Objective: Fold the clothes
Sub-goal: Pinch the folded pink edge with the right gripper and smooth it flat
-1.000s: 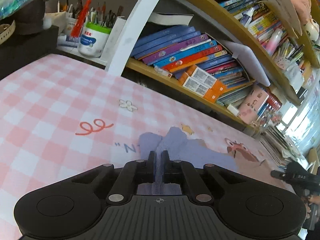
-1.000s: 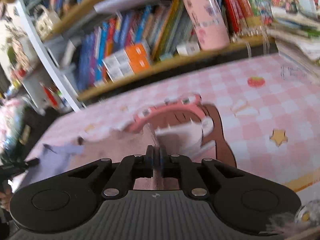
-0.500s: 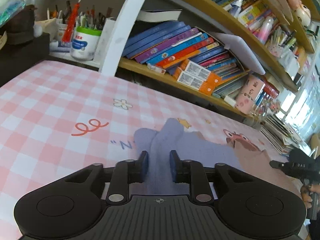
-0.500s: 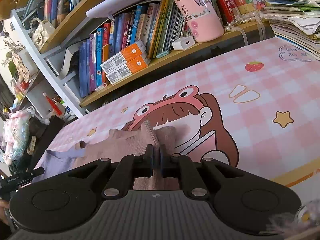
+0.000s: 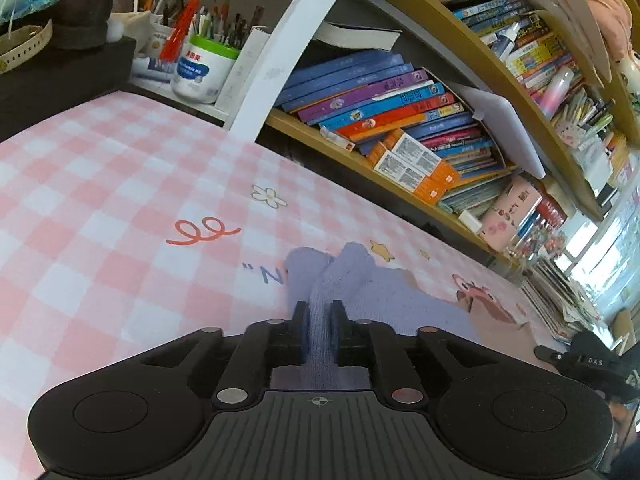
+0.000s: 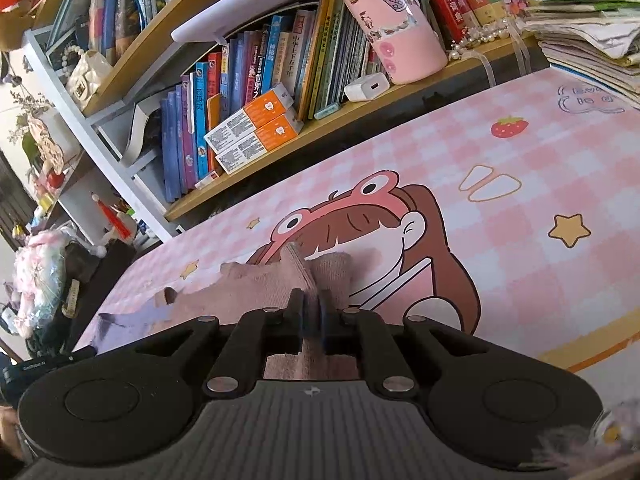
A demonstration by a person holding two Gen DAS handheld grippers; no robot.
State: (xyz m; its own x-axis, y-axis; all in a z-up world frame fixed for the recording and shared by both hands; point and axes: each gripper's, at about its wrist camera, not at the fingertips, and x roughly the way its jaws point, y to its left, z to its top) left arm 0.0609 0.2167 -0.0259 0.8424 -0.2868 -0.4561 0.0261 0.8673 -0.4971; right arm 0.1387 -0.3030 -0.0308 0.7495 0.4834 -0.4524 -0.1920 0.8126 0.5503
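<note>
A soft cloth lies on the pink checked table mat, lavender at one end (image 5: 348, 276) and dusty pink at the other (image 6: 272, 284). My left gripper (image 5: 319, 312) is shut on a raised fold of the lavender end. My right gripper (image 6: 311, 308) is shut on a raised fold of the pink end. The lavender end also shows in the right wrist view (image 6: 132, 318) at lower left. The pink end shows at the right of the left wrist view (image 5: 496, 314). The cloth under both gripper bodies is hidden.
A wooden bookshelf (image 5: 400, 168) full of books runs along the table's far edge. A white pen jar (image 5: 204, 68) stands at the back left. A pink tumbler (image 6: 392, 24) and a white charger (image 6: 366, 87) sit on the shelf. Stacked papers (image 6: 592, 48) lie at the far right.
My left gripper opened half a second ago and has closed again on the lavender fold. My right gripper stayed shut on the pink fold, which now lies lower, near the mat.
</note>
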